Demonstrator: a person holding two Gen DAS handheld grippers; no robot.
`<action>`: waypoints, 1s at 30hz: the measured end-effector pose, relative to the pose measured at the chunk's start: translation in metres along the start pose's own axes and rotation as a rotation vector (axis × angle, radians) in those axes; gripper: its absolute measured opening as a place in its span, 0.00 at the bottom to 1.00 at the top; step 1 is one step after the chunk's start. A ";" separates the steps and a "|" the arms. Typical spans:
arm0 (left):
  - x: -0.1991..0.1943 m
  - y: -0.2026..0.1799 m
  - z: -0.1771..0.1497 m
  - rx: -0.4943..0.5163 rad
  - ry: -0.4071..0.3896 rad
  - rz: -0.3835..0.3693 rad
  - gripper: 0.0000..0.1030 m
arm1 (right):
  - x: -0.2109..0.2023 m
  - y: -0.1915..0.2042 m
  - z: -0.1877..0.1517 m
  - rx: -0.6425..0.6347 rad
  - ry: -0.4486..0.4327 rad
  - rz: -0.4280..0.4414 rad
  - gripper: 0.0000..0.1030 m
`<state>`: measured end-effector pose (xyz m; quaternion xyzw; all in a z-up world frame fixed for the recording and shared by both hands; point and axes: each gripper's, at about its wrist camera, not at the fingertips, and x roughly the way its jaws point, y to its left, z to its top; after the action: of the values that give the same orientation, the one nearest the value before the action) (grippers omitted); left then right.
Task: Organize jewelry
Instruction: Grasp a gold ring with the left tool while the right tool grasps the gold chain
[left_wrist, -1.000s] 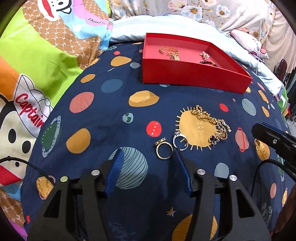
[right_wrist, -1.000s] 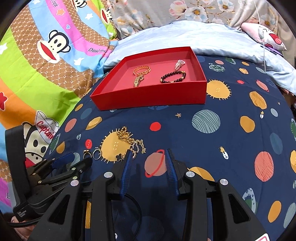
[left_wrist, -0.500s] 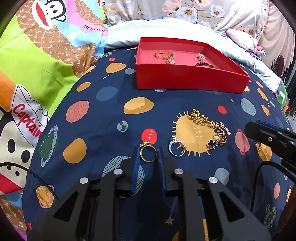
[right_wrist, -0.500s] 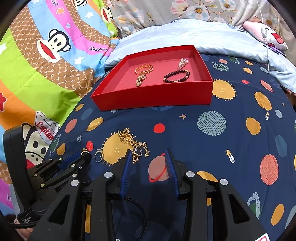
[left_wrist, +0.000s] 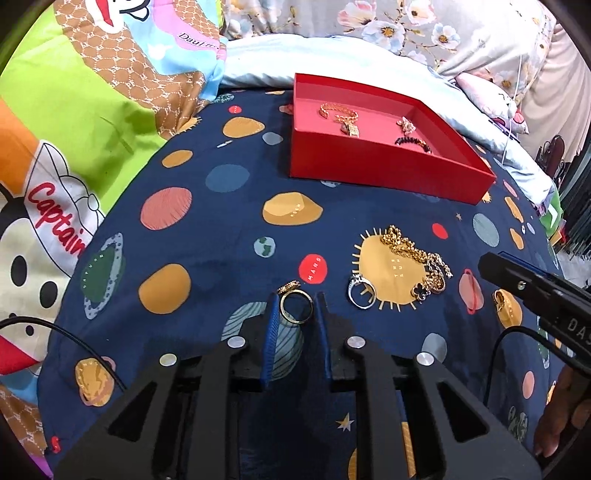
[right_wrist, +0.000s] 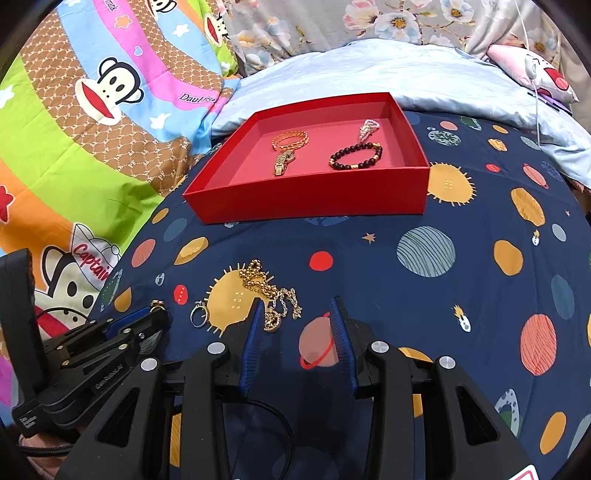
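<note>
Two claws are hovering over the planet-print bedspread (left_wrist: 207, 229), nearer the cameras than the red tray (left_wrist: 384, 173). Left claw (left_wrist: 296, 306) is pinching the gold ring (left_wrist: 295, 310) between narrowly set fingers. Right claw (right_wrist: 297, 317) is gaping wide and holding nothing beside the gold chain (right_wrist: 269, 291). Silver ring (left_wrist: 361, 293) is lying between gold ring and chain.

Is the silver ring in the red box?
No, the silver ring lies on the blanket, well short of the red box.
</note>
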<state>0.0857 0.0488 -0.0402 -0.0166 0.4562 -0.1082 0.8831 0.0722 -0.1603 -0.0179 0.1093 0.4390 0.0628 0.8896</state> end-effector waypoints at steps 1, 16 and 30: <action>-0.001 0.001 0.001 -0.001 -0.002 0.001 0.18 | 0.002 0.001 0.002 0.000 0.003 0.007 0.35; -0.011 0.010 0.011 -0.009 -0.025 0.001 0.18 | 0.056 0.039 0.021 -0.121 0.066 0.042 0.35; -0.009 0.011 0.012 -0.012 -0.024 -0.012 0.11 | 0.070 0.039 0.023 -0.162 0.074 -0.011 0.06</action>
<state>0.0920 0.0602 -0.0277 -0.0258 0.4462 -0.1105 0.8877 0.1323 -0.1114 -0.0481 0.0323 0.4655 0.0974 0.8791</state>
